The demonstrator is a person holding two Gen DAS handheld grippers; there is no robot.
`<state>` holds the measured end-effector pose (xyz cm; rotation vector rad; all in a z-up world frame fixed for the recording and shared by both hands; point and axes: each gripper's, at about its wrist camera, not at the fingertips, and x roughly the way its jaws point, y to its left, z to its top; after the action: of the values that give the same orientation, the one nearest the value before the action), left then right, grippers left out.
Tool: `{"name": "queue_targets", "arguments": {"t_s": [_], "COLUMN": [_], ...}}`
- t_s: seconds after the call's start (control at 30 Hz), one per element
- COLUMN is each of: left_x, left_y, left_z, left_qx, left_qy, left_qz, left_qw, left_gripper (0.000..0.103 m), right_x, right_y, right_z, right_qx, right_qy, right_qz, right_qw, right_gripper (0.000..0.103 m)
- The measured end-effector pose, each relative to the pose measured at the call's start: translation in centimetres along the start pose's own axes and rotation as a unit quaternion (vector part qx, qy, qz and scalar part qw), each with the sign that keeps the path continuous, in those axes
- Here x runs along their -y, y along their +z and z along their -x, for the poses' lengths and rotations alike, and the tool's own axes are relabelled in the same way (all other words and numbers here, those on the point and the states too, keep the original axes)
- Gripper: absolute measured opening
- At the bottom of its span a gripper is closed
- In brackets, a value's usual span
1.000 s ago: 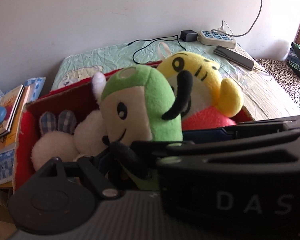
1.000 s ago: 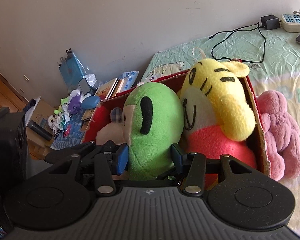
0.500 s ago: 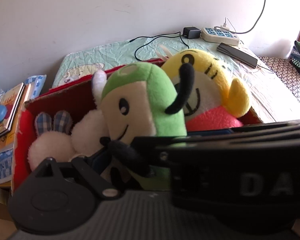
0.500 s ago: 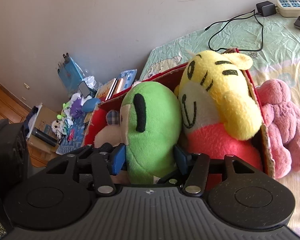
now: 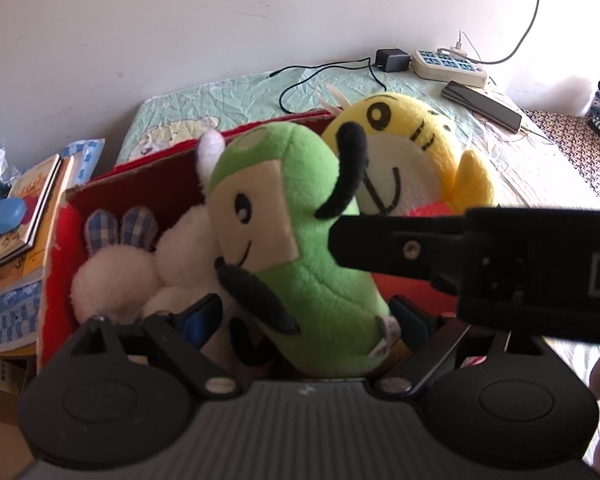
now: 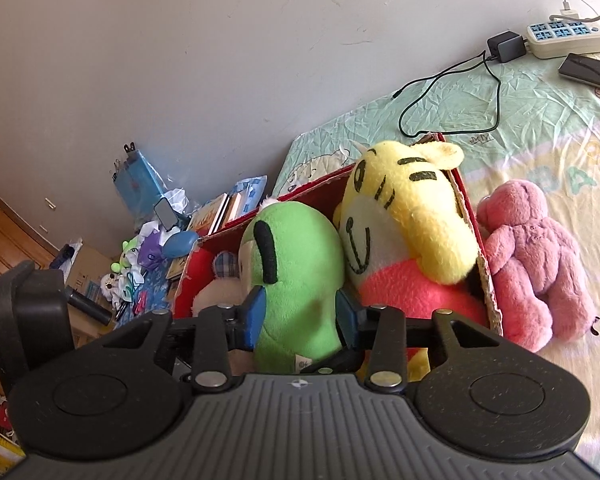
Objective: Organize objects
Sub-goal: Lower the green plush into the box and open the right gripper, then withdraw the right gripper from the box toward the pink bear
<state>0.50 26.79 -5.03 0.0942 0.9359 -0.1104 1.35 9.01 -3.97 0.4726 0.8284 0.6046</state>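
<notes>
Firmly, the green plush (image 6: 300,280) is clamped by the right gripper (image 6: 298,318); the left gripper (image 5: 300,320) is spread wide around it, pads apparently clear.

right hand-held gripper (image 6: 298,314) clamps green plush (image 6: 296,280) | in red box (image 6: 470,216) | beside tiger plush (image 6: 408,220)

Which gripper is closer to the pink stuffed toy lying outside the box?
Right. The right gripper is clamped on the green plush, with the pink toy just beyond the box wall. The left gripper's view doesn't show it.

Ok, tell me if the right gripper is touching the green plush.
Touching: the right wrist view shows the right gripper with both blue pads pressed against the green plush.
</notes>
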Motion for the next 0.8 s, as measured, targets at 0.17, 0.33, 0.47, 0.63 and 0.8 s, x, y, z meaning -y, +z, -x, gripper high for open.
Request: {"name": "queue_targets", "arguments": {"t_s": [0.17,0.33,0.47,0.63,0.8], "left_x": [-0.3,-0.3,-0.2,0.1,0.4], "left_y": [-0.2,-0.6,-0.9,-1.0,-1.3], "left_z": [0.6,1.2,1.7,2.9,4.4], "left_qx": [-0.008,-0.016,-0.019,-0.013,-0.004], "left_qy": [0.006,0.012,0.02,0.03,0.043], "left_qz": [0.01,0.012,0.018,0.021,0.023], "left_qw": [0.9999,0.9997,0.9995,0.9992,0.9988], "left_gripper": [0.092,0.093,0.093,0.093,0.093], "right_x": [-0.1,-0.1,-0.1,-0.1,-0.3], "right_y": [-0.3,-0.8,-1.2,-1.6,-1.9], "right_z": [0.5,1.1,1.8,2.6,3.5], "right_qx": [0.007,0.012,0.018,0.022,0.026], "right_qy": [-0.003,-0.01,-0.016,-0.024,-0.022], "right_qz": [-0.004,-0.004,-0.002,0.004,0.01], "right_qw": [1.0,1.0,1.0,0.999,0.999], "right_gripper": [0.043,0.043,0.043,0.043,0.043]}}
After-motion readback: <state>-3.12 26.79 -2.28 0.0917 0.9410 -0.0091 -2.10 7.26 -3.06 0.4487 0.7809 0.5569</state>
